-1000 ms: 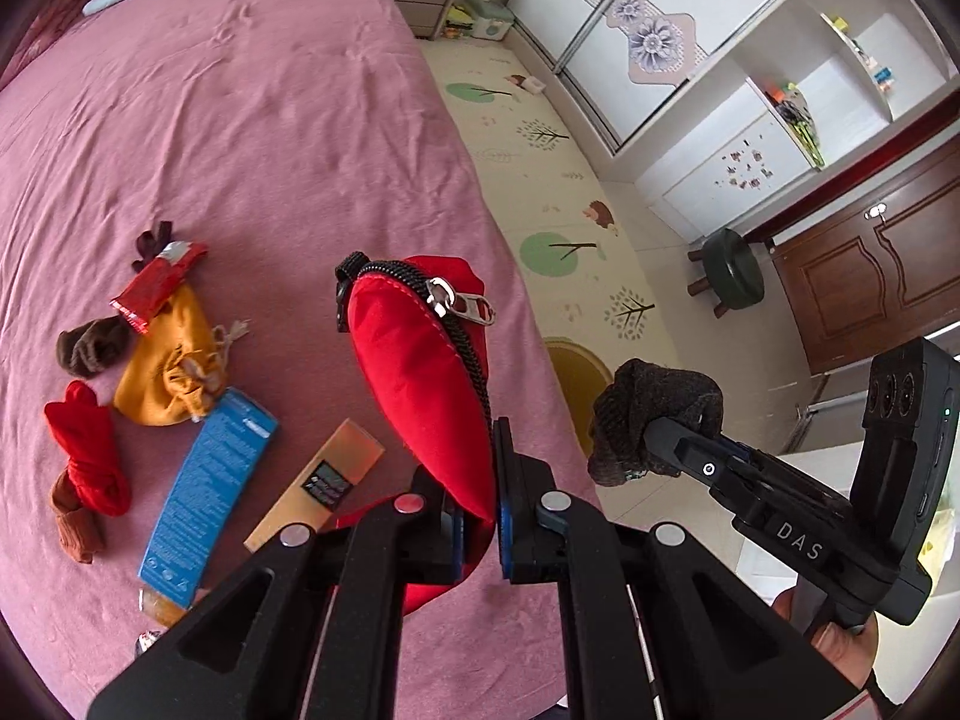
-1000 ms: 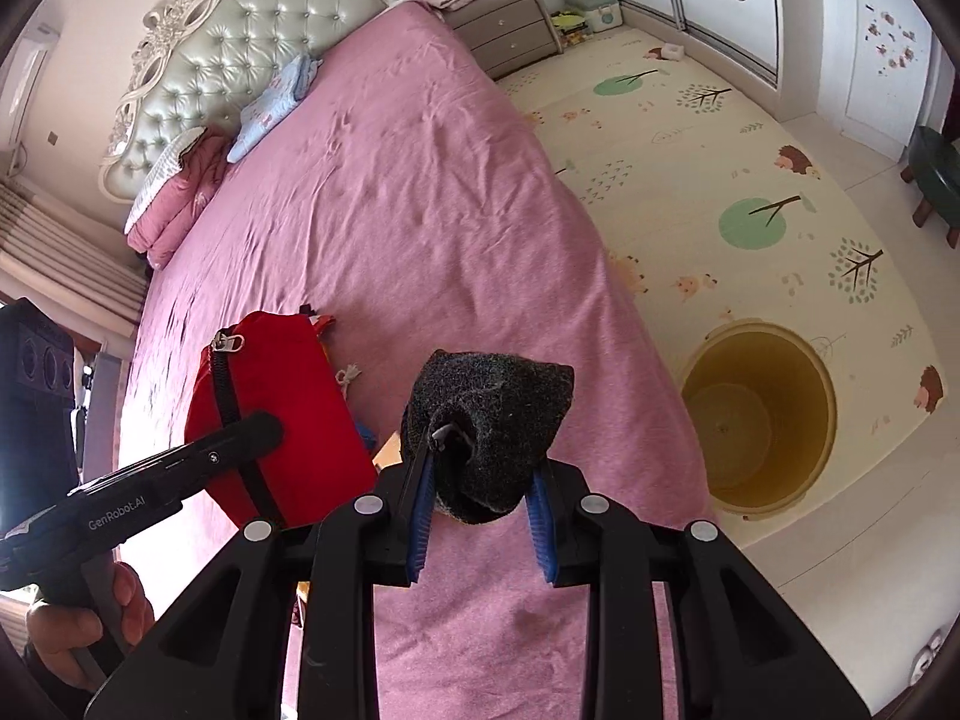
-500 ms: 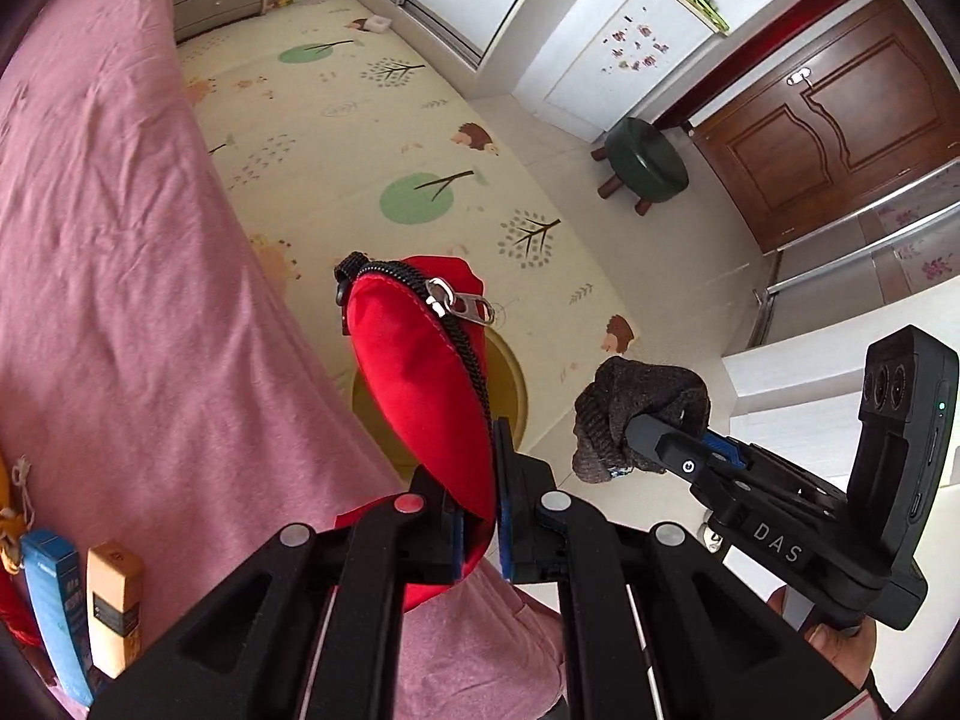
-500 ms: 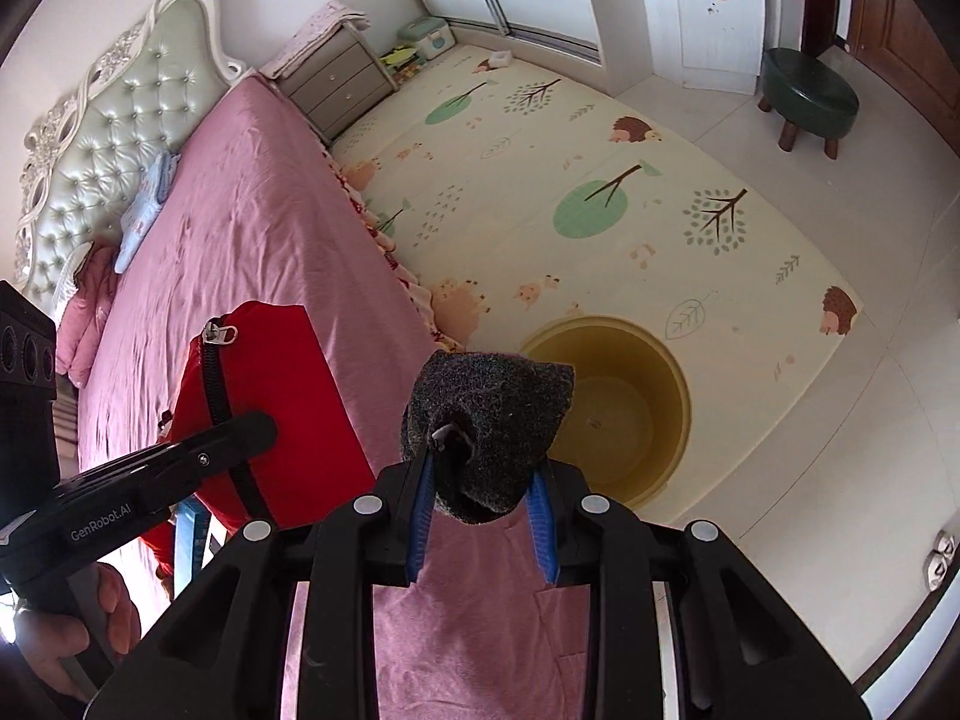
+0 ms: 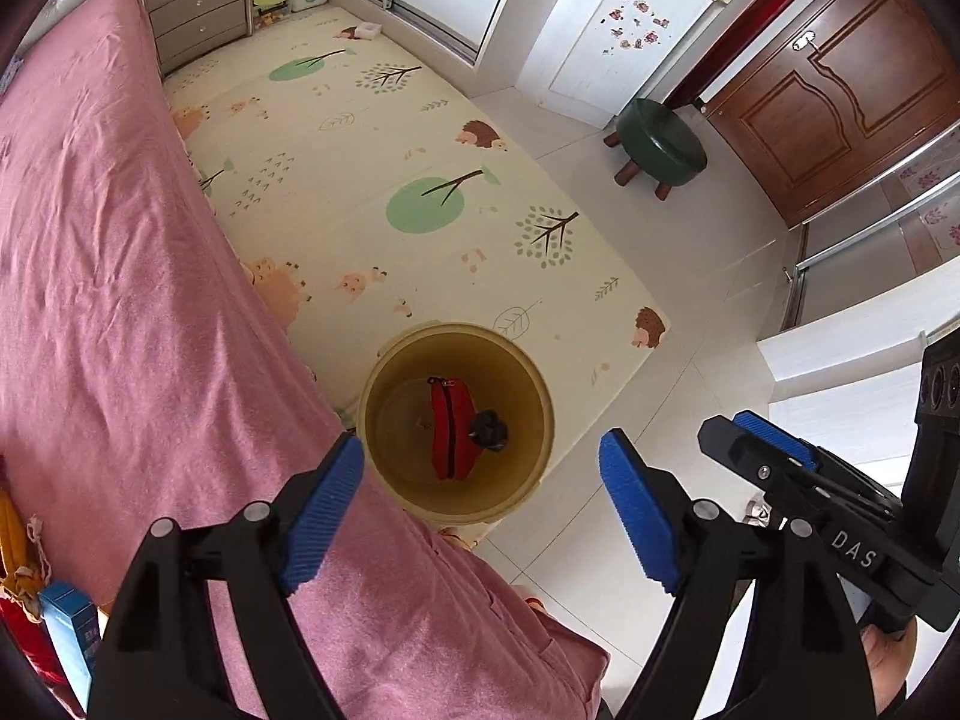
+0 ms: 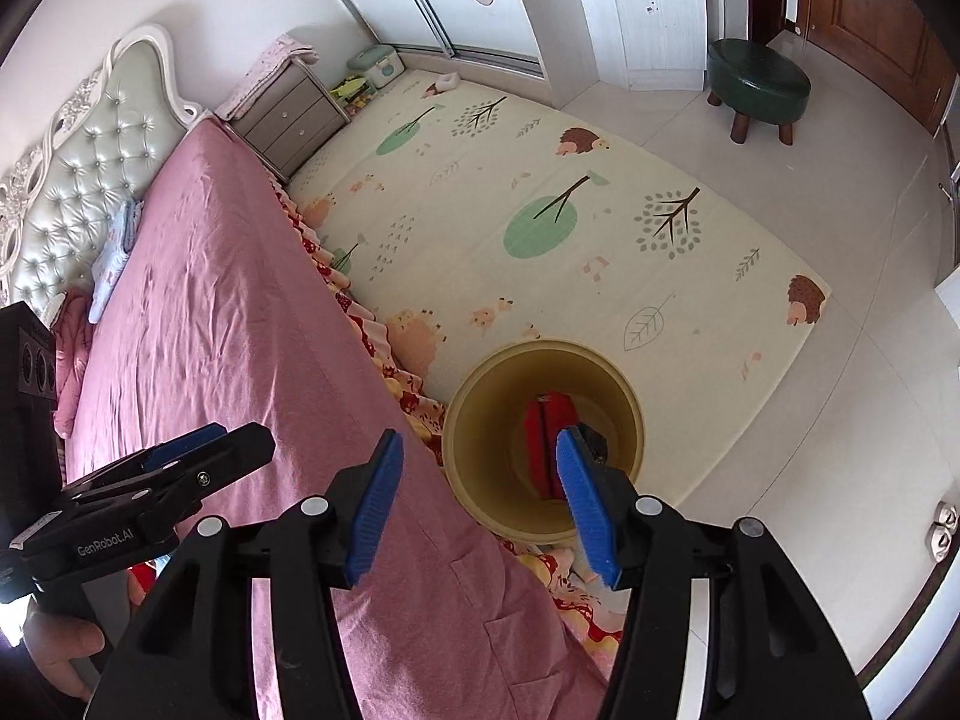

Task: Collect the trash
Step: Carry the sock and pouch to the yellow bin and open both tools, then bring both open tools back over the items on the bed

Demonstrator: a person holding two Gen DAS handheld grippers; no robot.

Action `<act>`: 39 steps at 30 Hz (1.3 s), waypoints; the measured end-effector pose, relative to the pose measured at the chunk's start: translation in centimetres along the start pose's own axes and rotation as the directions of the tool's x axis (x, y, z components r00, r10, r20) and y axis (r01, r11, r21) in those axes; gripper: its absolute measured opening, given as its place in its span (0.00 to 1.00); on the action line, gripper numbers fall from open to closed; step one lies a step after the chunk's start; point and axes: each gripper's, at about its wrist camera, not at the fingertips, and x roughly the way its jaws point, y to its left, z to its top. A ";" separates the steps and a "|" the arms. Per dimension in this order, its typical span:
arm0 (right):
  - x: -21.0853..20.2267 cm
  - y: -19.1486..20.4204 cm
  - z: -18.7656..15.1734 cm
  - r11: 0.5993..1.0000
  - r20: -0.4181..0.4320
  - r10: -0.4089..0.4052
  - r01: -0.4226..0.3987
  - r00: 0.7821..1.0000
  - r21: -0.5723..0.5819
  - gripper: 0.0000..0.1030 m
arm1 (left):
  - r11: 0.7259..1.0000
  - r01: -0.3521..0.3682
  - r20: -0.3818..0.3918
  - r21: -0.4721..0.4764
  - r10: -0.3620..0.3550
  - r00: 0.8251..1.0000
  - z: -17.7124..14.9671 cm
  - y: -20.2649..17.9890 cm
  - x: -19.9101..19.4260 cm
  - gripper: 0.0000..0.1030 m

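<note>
red pouch [image 5: 451, 429] and dark sock [image 5: 489, 429] in the bin [image 5: 384, 420]
pouch lies lengthwise toward the mat; left gripper [image 5: 480, 516] and right gripper [image 6: 477, 504] opening, empty.

"DAS" marks the right claw [image 5: 774, 450]; "GenRobot.AI" marks the left claw [image 6: 198, 450].

Home bedroom: bed [image 6: 240, 324], nightstand [image 6: 288, 114], play mat [image 6: 570, 228].

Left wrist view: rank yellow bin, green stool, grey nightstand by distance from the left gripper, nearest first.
From the left gripper, whose jaws are opening with nothing between them:
1. Yellow bin, on the floor just beyond the fingertips, beside the bed.
2. Green stool, upper right, near the wooden door.
3. Grey nightstand, top left, at the bed's head end.
</note>
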 end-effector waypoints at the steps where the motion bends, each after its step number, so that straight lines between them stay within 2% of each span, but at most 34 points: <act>1: -0.1 0.3 -0.1 1.000 0.000 0.005 -0.005 1.000 -0.002 0.52 | 1.000 -0.005 0.001 -0.004 0.005 1.000 -0.2 0.4 -0.2 0.78; 7: -0.2 3.1 -0.6 0.998 -0.007 0.039 -0.039 0.999 -0.041 0.52 | 0.999 -0.031 0.031 -0.032 0.032 0.999 -1.6 2.9 -3.0 0.78; 12: -0.5 7.2 -1.3 0.991 -0.026 0.074 -0.076 0.997 -0.106 0.52 | 0.994 -0.047 0.060 -0.095 0.053 0.997 -3.2 5.7 -5.8 0.78; 22: -0.8 17.9 -5.2 0.945 -0.101 0.164 -0.185 0.981 -0.268 0.52 | 0.966 -0.106 0.109 -0.234 0.135 0.985 -10.3 12.4 -12.4 0.78; 25: -0.4 21.3 -7.1 0.923 -0.138 0.184 -0.219 0.973 -0.317 0.52 | 0.945 -0.128 0.111 -0.300 0.168 0.979 -13.3 14.9 -14.3 0.78; 31: 0.3 27.5 -11.3 0.866 -0.223 0.208 -0.285 0.952 -0.411 0.52 | 0.880 -0.166 0.100 -0.446 0.233 0.967 -19.6 20.2 -17.5 0.78; 39: 2.2 33.2 -17.9 0.781 -0.354 0.201 -0.367 0.913 -0.505 0.52 | 0.763 -0.191 0.046 -0.617 0.278 0.960 -28.1 25.9 -19.4 0.79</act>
